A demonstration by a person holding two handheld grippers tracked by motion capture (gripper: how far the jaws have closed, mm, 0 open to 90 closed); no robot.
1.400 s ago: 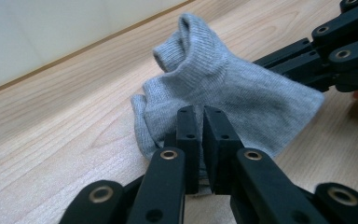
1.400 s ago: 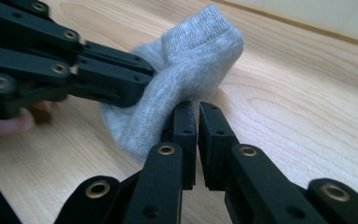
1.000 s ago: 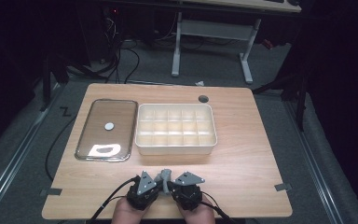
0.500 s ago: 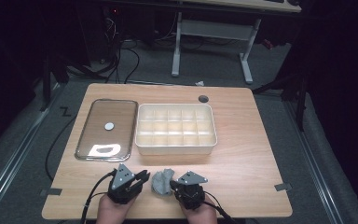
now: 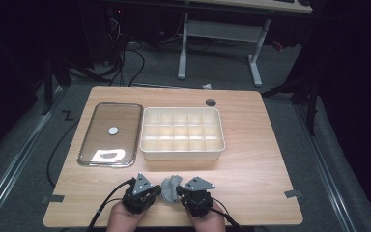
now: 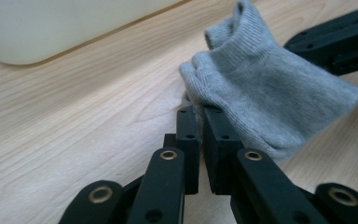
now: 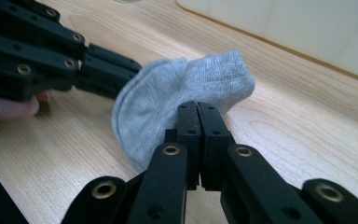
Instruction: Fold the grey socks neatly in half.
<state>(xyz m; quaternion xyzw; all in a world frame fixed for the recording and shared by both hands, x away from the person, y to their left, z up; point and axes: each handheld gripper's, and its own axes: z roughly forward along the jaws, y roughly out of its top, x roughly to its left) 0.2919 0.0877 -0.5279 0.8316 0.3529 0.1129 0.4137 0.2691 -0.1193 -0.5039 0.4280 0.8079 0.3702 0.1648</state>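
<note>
- So here a small grey sock (image 5: 171, 187) is strung between the two claws, low over the near edge of the counter (image 5: 251, 159), just in front of the white divided tray (image 5: 182, 130).
- Right claw (image 7: 198, 106) is pinched tight on one edge of the sock, jaws fully together with fabric caught at the tips.
- Left claw (image 6: 200, 112) grips the opposite edge. Its jaws have just been closing down, and in the left gripper view there's only a thin slit between them with the knit tucked in at the tips. I'd call it clamped on the sock, though it looks like a shallow bite.
- My read is the step is folding or bunching the sock so it'll fit one of the tray's compartments.
- Tips for doing it well: keep both grips near the fabric's edge but not so close that the knit slips out. That left bite is the one I'd watch.
- Bring the two ends together slowly and keep the sock just off the wood so it doesn't drag and twist.
- Don't let go with either side until the fold is sitting neat.
- The clear lid (image 5: 110, 134) is lying flat to the left of the tray, well out of the way, so nothing to dodge there.
</note>
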